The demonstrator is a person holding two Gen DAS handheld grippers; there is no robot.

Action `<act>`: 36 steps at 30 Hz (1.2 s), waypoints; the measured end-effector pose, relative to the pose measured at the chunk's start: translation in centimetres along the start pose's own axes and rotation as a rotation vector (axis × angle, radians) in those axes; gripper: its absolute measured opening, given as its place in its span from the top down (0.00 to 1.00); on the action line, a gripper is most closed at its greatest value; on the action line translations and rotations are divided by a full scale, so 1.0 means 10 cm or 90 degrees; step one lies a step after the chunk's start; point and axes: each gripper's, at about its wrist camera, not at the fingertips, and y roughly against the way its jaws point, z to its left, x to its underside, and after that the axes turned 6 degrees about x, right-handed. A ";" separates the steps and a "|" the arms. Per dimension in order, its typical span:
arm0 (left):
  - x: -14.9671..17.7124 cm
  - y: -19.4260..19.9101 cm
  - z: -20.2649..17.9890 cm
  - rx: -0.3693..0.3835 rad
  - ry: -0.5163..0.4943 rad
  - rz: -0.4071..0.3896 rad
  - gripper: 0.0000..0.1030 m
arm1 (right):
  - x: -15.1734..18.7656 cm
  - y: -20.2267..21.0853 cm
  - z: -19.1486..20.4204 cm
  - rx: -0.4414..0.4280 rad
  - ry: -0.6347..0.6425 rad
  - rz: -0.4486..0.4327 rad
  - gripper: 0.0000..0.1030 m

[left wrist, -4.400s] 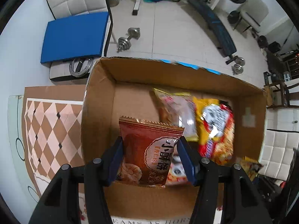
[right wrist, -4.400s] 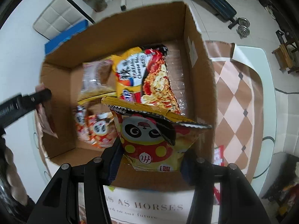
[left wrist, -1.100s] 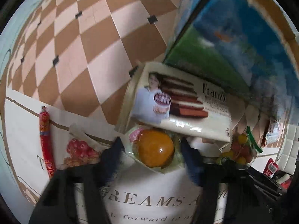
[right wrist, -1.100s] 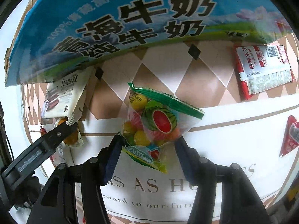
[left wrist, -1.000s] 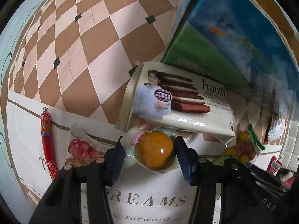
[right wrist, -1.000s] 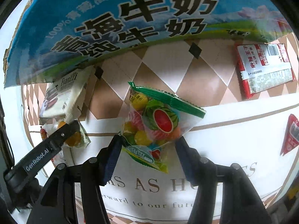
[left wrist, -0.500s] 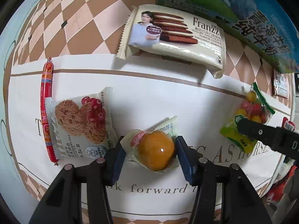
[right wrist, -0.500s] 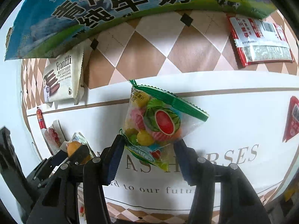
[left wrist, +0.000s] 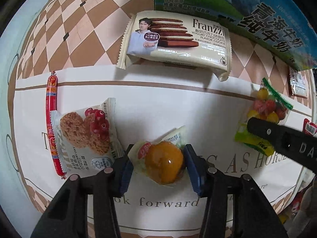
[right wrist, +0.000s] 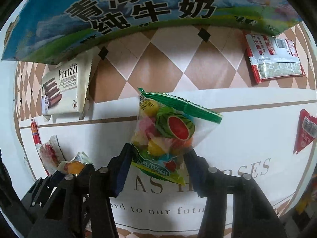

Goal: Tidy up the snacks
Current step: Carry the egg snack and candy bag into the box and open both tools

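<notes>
In the left wrist view the left gripper (left wrist: 160,167) sits at the bottom centre of the frame, its blue pads on either side of a clear-wrapped orange jelly cup (left wrist: 161,163). The jaws are closing, and the pads touch the wrapper on both sides, so the cup reads as held. Left of it lies a cranberry oat cookie pack (left wrist: 85,136), with a thin red sausage stick (left wrist: 52,123) along its far edge. At upper centre a cream Franzzi cookie pack (left wrist: 178,41) rests half on the checkered cloth (left wrist: 59,29), just below the blue and green milk carton (left wrist: 247,10) in the upper right.

In the right wrist view the right gripper (right wrist: 157,167) is at lower centre, jaws closing narrow on the lower part of a bag of fruit candies (right wrist: 166,132) with a green sealed top and a watermelon print; the pads appear to press the bag's sides, though the right pad is partly hidden behind it. The bag's top points toward the frame's middle, over the white printed mat (right wrist: 247,129). A red and white sachet (right wrist: 274,64) lies at upper right and a red triangular packet (right wrist: 304,131) at the right edge, both well apart from the bag
</notes>
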 end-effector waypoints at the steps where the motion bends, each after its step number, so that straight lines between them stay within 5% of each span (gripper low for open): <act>1: 0.01 0.02 0.01 0.002 0.001 -0.001 0.55 | 0.02 0.01 -0.01 -0.004 0.001 0.000 0.48; 13: -0.19 0.96 -0.21 0.084 -0.021 -0.084 0.55 | 0.26 0.58 -0.23 -0.099 0.010 -0.049 0.51; 21: -1.11 1.83 -0.38 0.114 -0.068 -0.172 0.55 | -0.09 1.57 -0.48 -0.160 0.005 -0.143 0.51; 27: -1.78 1.74 -0.46 0.039 -0.094 -0.156 0.55 | -0.77 1.94 -0.54 -0.112 0.009 -0.198 0.51; 36: -2.24 1.18 -0.28 0.006 -0.079 -0.062 0.53 | -1.46 1.65 -0.60 -0.041 0.029 -0.151 0.51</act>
